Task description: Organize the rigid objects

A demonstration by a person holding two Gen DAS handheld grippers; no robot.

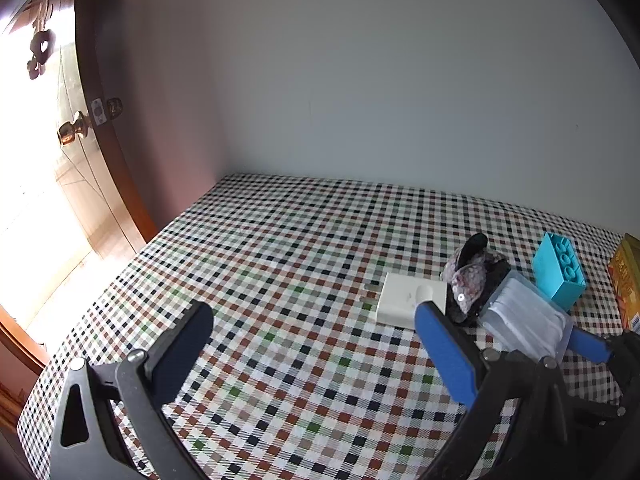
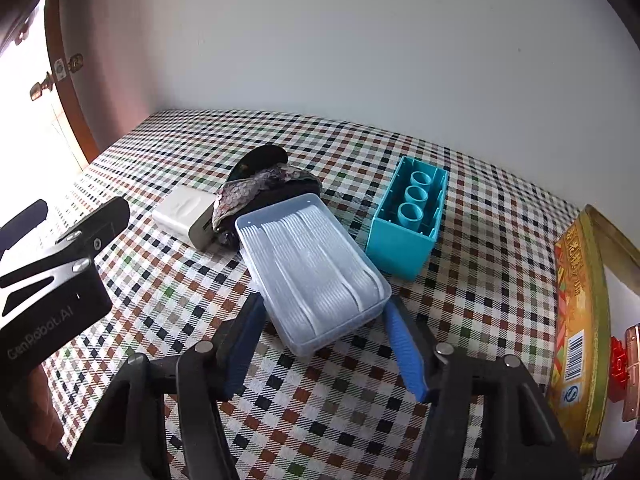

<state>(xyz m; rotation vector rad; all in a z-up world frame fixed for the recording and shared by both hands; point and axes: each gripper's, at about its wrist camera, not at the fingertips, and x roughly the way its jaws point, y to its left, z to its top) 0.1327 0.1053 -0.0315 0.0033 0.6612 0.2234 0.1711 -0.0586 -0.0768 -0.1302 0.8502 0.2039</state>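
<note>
A clear plastic box of white utensils (image 2: 312, 268) lies on the checked tablecloth; its near end sits between the blue pads of my right gripper (image 2: 324, 320), whose jaws are spread a little wider than the box and do not press it. The box also shows in the left wrist view (image 1: 528, 320). Behind it lie a white charger block (image 2: 184, 216) (image 1: 408, 300), a sequined dark pouch (image 2: 264, 188) (image 1: 476, 276) and a turquoise brick (image 2: 408, 220) (image 1: 560, 272). My left gripper (image 1: 316, 328) is open and empty above the cloth, left of the charger.
A yellow-green printed box (image 2: 580, 320) stands at the right table edge, with a red and copper item (image 2: 624, 364) beyond it. A grey wall backs the table (image 1: 280, 240). A wooden door with a brass knob (image 1: 74, 130) stands at the left.
</note>
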